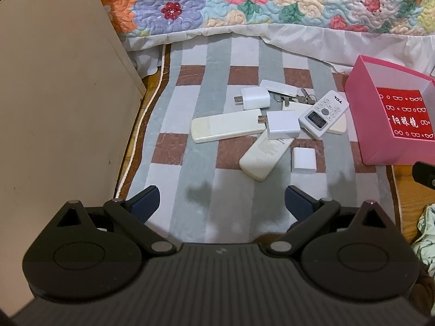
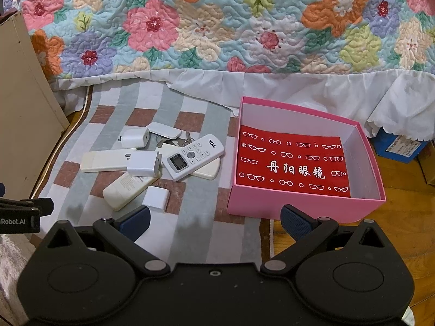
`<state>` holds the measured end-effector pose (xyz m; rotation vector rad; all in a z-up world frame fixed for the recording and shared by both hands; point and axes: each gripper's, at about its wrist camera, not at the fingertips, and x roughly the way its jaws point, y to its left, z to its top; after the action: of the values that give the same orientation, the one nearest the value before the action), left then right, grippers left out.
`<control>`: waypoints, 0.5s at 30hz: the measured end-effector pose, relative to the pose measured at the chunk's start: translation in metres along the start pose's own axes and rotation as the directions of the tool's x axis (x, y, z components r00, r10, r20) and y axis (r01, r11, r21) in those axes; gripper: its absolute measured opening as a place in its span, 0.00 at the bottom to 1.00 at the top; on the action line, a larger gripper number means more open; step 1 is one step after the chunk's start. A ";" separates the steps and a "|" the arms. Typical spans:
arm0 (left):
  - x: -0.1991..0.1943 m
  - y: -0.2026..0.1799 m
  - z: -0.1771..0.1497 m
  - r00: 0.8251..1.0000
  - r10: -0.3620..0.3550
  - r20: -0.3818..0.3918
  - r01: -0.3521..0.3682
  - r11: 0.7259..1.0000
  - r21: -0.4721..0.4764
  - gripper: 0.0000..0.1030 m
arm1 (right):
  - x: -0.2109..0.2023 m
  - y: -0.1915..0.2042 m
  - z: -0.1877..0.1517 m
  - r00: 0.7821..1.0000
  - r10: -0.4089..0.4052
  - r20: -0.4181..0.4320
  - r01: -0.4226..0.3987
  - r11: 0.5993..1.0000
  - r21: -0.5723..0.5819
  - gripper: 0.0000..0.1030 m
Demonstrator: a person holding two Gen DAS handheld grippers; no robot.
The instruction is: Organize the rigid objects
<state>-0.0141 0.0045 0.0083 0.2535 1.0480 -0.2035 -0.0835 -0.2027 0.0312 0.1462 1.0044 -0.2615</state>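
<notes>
A pile of white objects lies on a checked mat (image 1: 195,179): a TCL remote (image 1: 323,114) (image 2: 194,156), two cream remotes (image 1: 228,126) (image 1: 265,153), three white chargers (image 1: 255,97) (image 1: 282,125) (image 1: 304,160) and keys (image 1: 301,97). A pink box (image 2: 299,206) with a red cloth inside (image 2: 293,165) stands right of the pile. My left gripper (image 1: 221,203) is open and empty, just short of the pile. My right gripper (image 2: 214,220) is open and empty, in front of the box's near left corner.
A floral quilt (image 2: 217,21) with a white skirt hangs from the bed behind the mat. A beige cabinet (image 1: 54,95) stands at the left. Wood floor and a blue box (image 2: 394,144) lie at the right.
</notes>
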 end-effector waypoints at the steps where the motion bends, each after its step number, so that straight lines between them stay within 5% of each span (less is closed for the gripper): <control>1: 0.001 0.000 0.000 1.000 -0.001 -0.001 0.001 1.000 -0.001 0.97 | 0.000 0.000 0.000 1.000 0.000 -0.001 0.000 1.000 0.000 1.00; 15: 0.006 -0.001 0.000 1.000 0.004 -0.021 -0.004 1.000 -0.007 0.97 | 0.002 0.000 0.000 1.000 -0.002 -0.007 0.002 1.000 -0.006 1.00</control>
<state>-0.0112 0.0037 0.0030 0.2523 1.0684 -0.1939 -0.0828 -0.2026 0.0293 0.1408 1.0122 -0.2596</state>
